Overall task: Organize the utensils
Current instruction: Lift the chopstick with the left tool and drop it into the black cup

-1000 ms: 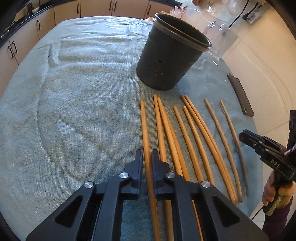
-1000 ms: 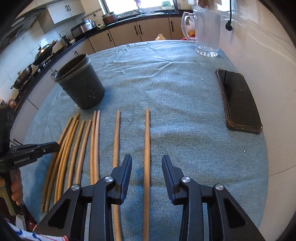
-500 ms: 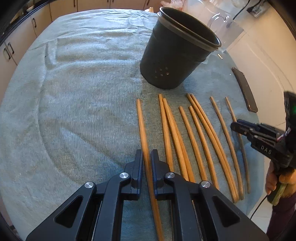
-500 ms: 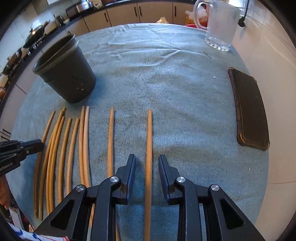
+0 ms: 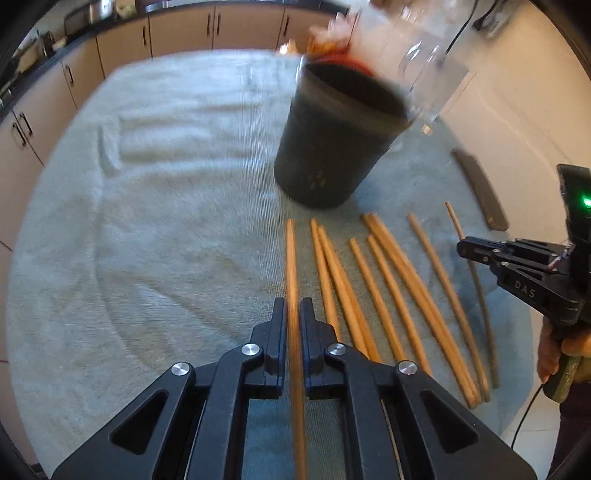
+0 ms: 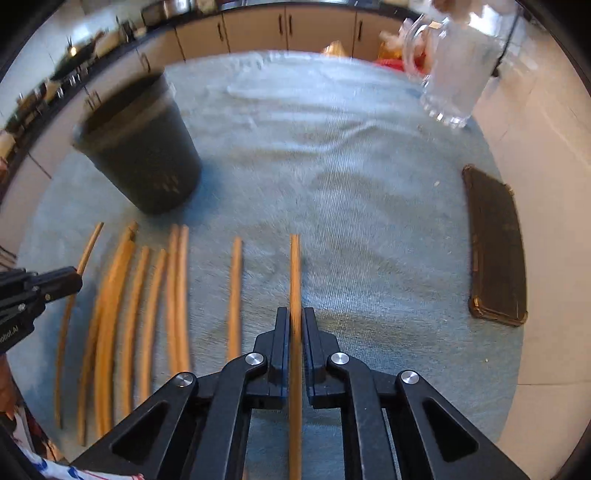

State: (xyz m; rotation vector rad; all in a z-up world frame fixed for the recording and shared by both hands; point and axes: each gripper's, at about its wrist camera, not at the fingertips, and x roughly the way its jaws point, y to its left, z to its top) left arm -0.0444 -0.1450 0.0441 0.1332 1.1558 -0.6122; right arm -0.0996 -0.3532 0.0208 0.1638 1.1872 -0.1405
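Several wooden chopsticks [image 5: 384, 291] lie side by side on the grey-blue cloth [image 5: 166, 229]. My left gripper [image 5: 293, 314] is shut on the leftmost chopstick [image 5: 291, 258], which points toward the black perforated holder [image 5: 332, 147]. My right gripper [image 6: 294, 321] is shut on the rightmost chopstick [image 6: 294, 266]. The holder [image 6: 140, 147] stands at the upper left in the right wrist view, with the other chopsticks [image 6: 147, 295] in front of it. Each gripper shows in the other's view: the right one [image 5: 517, 266], the left one [image 6: 33, 291].
A dark phone [image 6: 495, 243] lies on the cloth at the right, also seen edge-on in the left wrist view [image 5: 480, 188]. A glass jug [image 6: 454, 62] stands at the far right corner. Kitchen cabinets [image 5: 184, 29] run behind the table.
My right gripper closed from open onto the rightmost chopstick. My left gripper, shut on the leftmost chopstick, has moved with it. Both views are blurred by motion.
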